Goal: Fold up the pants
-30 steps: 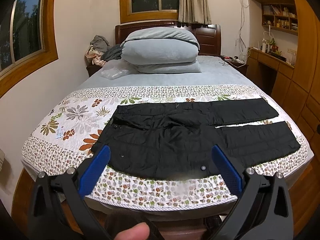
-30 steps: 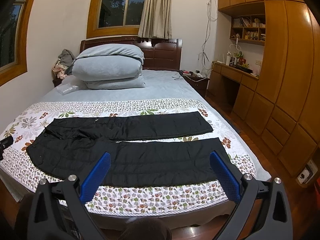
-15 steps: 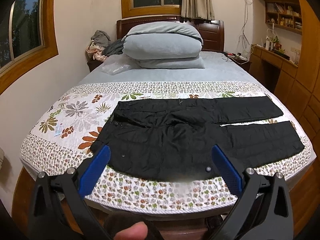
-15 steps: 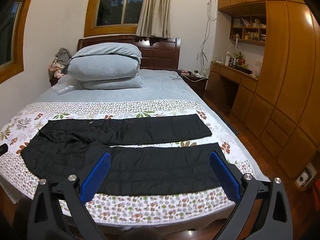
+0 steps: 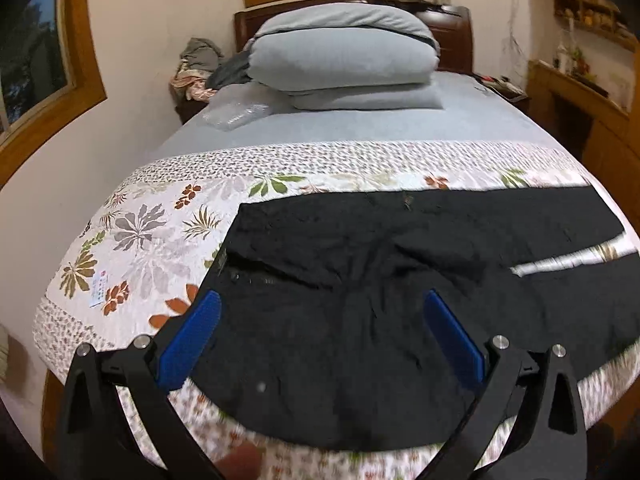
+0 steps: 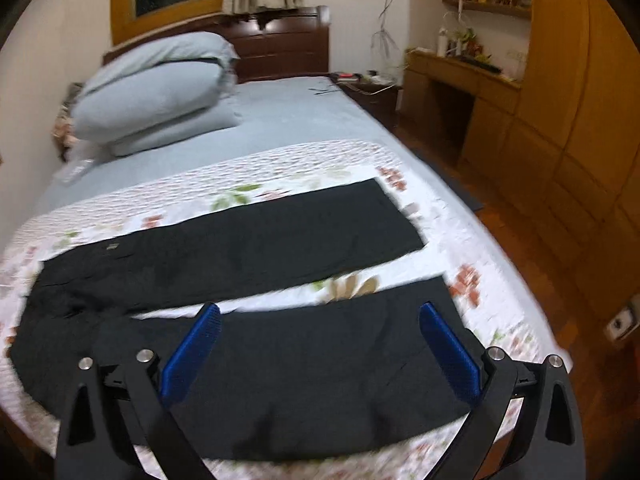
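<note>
The pants [image 5: 360,280] lie flat across the foot of the bed [image 5: 360,128], on a floral quilt [image 5: 132,240], waist to the left and both legs running right, with a thin strip of quilt showing between the legs. No fold is made yet; this looks like the approach to the first grasp.

On the left, the left claw [image 5: 320,320] hangs over the waist and seat, its blue fingers [image 5: 192,340] spread wide with nothing between them. The near waist edge sits just below it.

Further right, the right claw [image 6: 316,332] hovers above the near leg [image 6: 320,380], also gaping and empty. The far leg [image 6: 260,236] lies beyond the gap, its hem near the right side of the bed. Pillows [image 6: 156,92] are stacked well apart at the headboard.

The likely first fold is lengthwise, one leg onto the other. That calls for both claws to drop to the near edge, the left at the waist and the right low on the leg, pinch the cloth, then lift and carry it over evenly so the edges meet.
</note>
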A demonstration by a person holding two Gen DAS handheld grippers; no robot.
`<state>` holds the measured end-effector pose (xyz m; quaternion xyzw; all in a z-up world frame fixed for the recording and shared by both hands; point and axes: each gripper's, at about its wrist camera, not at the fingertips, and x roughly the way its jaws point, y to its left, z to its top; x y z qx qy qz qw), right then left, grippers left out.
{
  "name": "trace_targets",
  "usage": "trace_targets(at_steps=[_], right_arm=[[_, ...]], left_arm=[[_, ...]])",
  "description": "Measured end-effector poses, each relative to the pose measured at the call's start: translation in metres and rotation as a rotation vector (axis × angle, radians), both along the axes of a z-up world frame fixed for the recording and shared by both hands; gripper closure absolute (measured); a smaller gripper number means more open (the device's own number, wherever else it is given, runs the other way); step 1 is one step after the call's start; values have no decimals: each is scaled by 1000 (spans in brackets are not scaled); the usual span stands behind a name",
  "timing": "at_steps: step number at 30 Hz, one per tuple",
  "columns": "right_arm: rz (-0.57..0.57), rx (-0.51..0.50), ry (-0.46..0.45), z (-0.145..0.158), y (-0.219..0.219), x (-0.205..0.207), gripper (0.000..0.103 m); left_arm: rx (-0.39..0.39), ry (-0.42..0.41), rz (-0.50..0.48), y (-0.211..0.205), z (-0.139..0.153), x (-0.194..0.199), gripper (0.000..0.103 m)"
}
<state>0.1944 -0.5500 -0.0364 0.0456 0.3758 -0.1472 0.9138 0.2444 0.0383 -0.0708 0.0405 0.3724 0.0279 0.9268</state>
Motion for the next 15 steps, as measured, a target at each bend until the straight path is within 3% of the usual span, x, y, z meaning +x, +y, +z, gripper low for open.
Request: trace_targets(at_steps=[5,9,15], right_arm=[[15,-3,13,-15,-29,49,3],[39,72,92,-35,-80,108,3],[46,215,246,-74,-154,195,3]], left_arm=[[-105,15,-23,6,-12,41,2],[-104,103,-36,15,-33,90,2],[-209,375,-11,62,-92,187,2]])
